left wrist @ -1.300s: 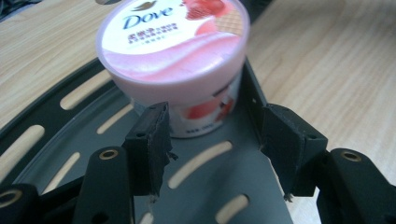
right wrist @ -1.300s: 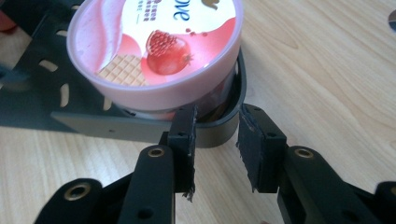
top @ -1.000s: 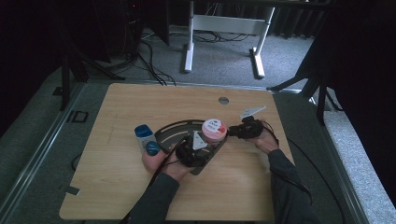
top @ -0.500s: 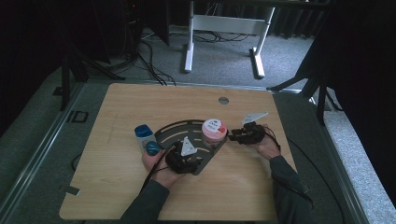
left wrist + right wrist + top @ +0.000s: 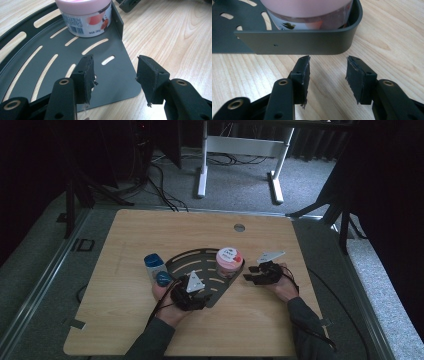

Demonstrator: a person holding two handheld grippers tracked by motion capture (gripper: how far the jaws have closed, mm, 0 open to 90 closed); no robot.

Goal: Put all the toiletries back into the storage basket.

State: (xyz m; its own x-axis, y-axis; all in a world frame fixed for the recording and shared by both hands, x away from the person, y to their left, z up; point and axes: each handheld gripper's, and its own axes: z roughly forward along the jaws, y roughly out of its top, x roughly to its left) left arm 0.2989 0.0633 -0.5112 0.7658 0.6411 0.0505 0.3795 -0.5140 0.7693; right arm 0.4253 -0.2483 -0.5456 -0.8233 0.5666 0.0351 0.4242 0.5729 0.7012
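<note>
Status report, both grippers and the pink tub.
Left gripper open over tray. Right gripper just opening, empty, outside tray wall. Pink tub upright in tray corner.

The tabletop is pale wood with smooth, visible grain. The slotted tray looks like matt dark-grey sheet metal. The pink-lidded tub is glossy plastic with a printed label. The tongs' pads are rough, frayed black rubber.
</note>
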